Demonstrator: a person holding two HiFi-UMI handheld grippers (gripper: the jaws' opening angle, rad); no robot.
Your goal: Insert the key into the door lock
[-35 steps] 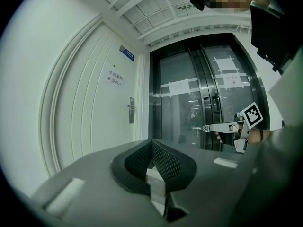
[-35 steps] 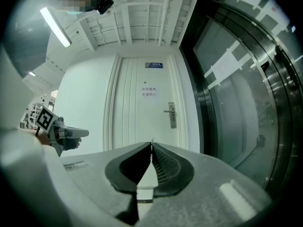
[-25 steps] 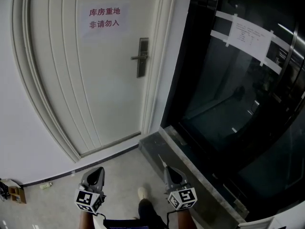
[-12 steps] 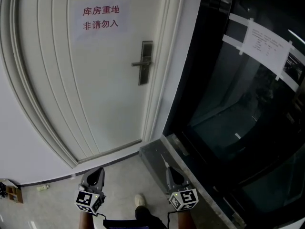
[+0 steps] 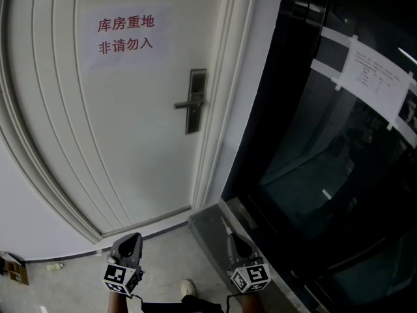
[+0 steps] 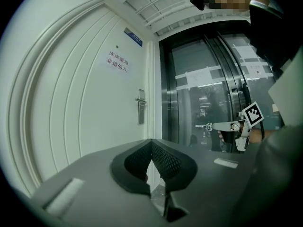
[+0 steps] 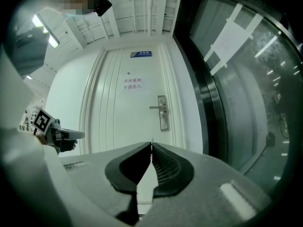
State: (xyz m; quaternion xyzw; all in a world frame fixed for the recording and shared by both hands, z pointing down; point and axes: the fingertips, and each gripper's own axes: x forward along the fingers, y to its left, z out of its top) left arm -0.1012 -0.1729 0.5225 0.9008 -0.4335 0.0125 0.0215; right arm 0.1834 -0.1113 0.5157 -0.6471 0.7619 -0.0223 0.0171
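Note:
A white door (image 5: 130, 142) stands ahead with a metal lock plate (image 5: 194, 100) and lever handle (image 5: 184, 104) at its right edge. The plate also shows in the left gripper view (image 6: 141, 107) and straight ahead in the right gripper view (image 7: 163, 112). My right gripper (image 5: 229, 236) is shut on a thin key (image 5: 224, 225) that points at the door, still well short of the lock. From the left gripper view the key (image 6: 204, 125) sticks out level from the right gripper (image 6: 233, 126). My left gripper (image 5: 129, 238) is shut and holds nothing.
A paper sign with red characters (image 5: 126, 34) hangs on the door. Dark glass doors (image 5: 326, 142) with a taped notice (image 5: 374, 77) fill the right. A grey stone sill (image 5: 212, 223) lies at their foot. A shoe (image 5: 189, 285) and a small box (image 5: 14, 269) are on the floor.
The door and lock plate have grown larger and slid down in the head view. Both grippers have moved forward toward the door, still level and shut.

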